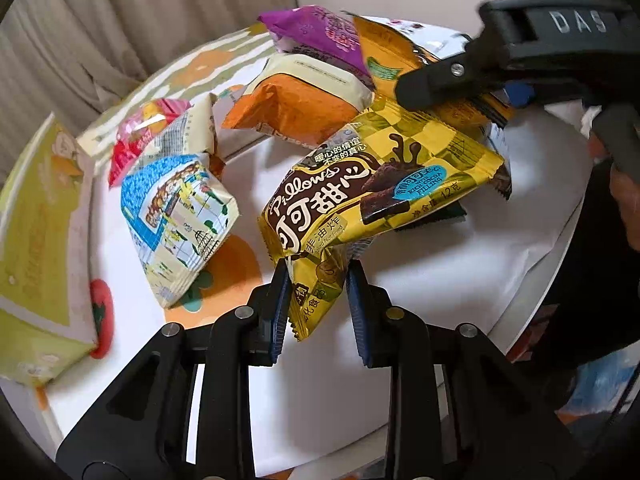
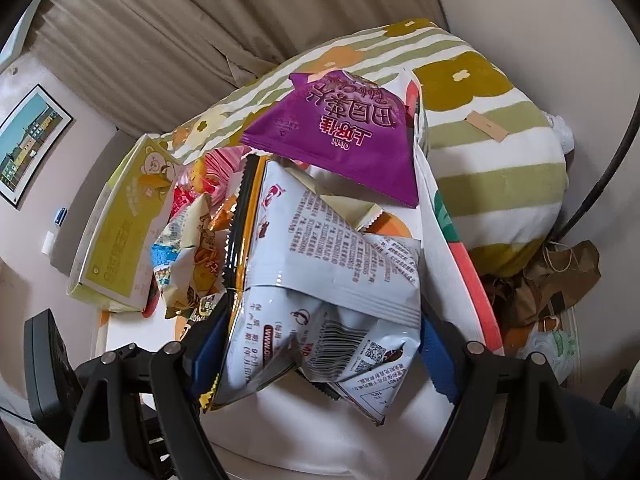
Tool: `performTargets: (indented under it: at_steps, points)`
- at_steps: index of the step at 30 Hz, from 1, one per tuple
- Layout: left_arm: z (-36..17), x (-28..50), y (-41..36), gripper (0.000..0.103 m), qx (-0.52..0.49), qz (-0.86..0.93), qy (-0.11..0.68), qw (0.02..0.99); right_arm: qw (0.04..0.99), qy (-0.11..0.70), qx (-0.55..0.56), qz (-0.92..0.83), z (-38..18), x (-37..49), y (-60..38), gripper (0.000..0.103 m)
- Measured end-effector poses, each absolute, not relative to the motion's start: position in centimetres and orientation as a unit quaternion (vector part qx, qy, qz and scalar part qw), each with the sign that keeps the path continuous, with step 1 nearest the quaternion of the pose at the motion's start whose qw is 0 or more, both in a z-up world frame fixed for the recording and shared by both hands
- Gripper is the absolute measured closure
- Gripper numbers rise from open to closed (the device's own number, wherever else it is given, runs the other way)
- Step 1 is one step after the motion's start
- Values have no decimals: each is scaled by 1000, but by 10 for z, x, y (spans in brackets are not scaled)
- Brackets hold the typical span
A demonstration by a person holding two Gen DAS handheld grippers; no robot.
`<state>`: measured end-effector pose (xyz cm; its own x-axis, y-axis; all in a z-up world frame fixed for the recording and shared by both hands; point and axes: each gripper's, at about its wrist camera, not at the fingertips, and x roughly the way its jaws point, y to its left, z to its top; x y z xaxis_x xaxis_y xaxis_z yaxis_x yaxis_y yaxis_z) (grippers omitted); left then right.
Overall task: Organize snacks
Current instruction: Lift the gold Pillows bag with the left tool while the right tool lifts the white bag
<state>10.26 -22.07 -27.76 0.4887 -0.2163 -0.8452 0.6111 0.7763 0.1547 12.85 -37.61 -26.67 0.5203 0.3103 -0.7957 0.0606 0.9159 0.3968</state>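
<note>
Here the left gripper (image 1: pixel 318 280) is squeezed shut on the bottom corner of a yellow and brown snack pack (image 1: pixel 384 188), and holds it up over a white tray (image 1: pixel 460 280). Only the left view shows this pack. It also shows a blue and white pack (image 1: pixel 180 216), an orange pack (image 1: pixel 296 104) and a purple pack (image 1: pixel 316 32) lying at the far side of the tray, with a yellow box (image 1: pixel 36 240) at the left edge. The right gripper (image 1: pixel 452 80) reaches in from the top right there, over another yellow pack. The right view shows what that gripper (image 2: pixel 320 344) has: a big silvery white bag (image 2: pixel 332 280) sits between its wide fingers, and the blue pads (image 2: pixel 434 340) press on its sides. Only this view shows a striped flower pillow (image 2: pixel 500 152), a curtain (image 2: pixel 180 40) and a picture on the wall (image 2: pixel 28 144).
</note>
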Motion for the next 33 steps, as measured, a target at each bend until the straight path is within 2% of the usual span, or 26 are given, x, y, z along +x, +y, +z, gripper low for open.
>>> performTargets:
  at_steps: [3,4,5,6,7,10,16,18,19,20,26,33]
  points:
    - [-280,97,-231,76,267,-239,422,833,851,490,172,73,-268,129,-370,22]
    - [-281,94,-238,67,293,-233,408,833,853,491,165,73,-268,128,-368,22]
    - [-281,91,-242,49,313,-230,394,833,853,491,161,75,-268,128,-367,22]
    - [-282,87,-246,37,333,-228,377,834,853,491,159,76,-269,128,-367,22]
    - [-282,81,-252,19,357,-230,351,835,854,492,155,75,-269,127,-366,22]
    - [-278,70,-263,19,385,-247,310,833,853,492,152,77,-270,127,-365,22]
    - [-284,79,-278,19,385,-273,326,819,851,492,165,84,-269,127,-369,22]
    - [-288,82,-279,25,383,-288,332,813,850,493,167,83,-270,127,-371,22]
    - [-291,84,-280,41,385,-290,339,808,850,493,170,82,-270,128,-372,22]
    - [-291,84,-280,50,395,-279,331,810,850,492,172,81,-270,128,-373,22]
    - [-290,92,-270,58,405,-279,330,806,851,487,181,82,-270,127,-377,22]
    - [-277,92,-260,60,390,-271,335,814,851,481,193,85,-264,126,-382,23]
